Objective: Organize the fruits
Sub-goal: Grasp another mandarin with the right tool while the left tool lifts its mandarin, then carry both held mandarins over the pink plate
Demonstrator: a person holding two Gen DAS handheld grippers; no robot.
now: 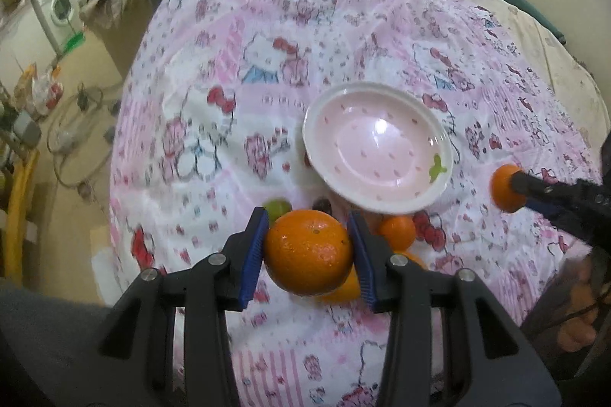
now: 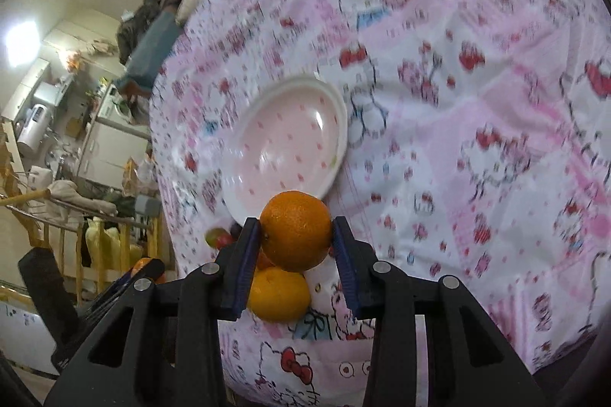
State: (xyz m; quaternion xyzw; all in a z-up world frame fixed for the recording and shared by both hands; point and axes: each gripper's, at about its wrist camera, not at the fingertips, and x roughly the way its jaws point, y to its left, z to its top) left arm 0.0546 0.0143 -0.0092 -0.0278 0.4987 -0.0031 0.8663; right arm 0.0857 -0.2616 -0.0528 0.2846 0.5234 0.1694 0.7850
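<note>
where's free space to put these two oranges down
The pink bowl is empty inside. The bedspread beyond and left of it is bare. It's crowded at the bowl's near rim: loose oranges, a green fruit.

Bowl (image 1: 376, 149) sits on the bed sheet (image 1: 214, 63), nothing in it. Left tongs (image 1: 308, 248) hold an orange (image 1: 308, 251) before the bowl's near rim; right tongs (image 2: 294, 243) hold another orange (image 2: 295, 230), right of the bowl in the left view. Three fruits lie on the sheet beneath: one (image 1: 397, 231) just right of the left tongs, two small ones (image 1: 278, 208) behind.
</note>
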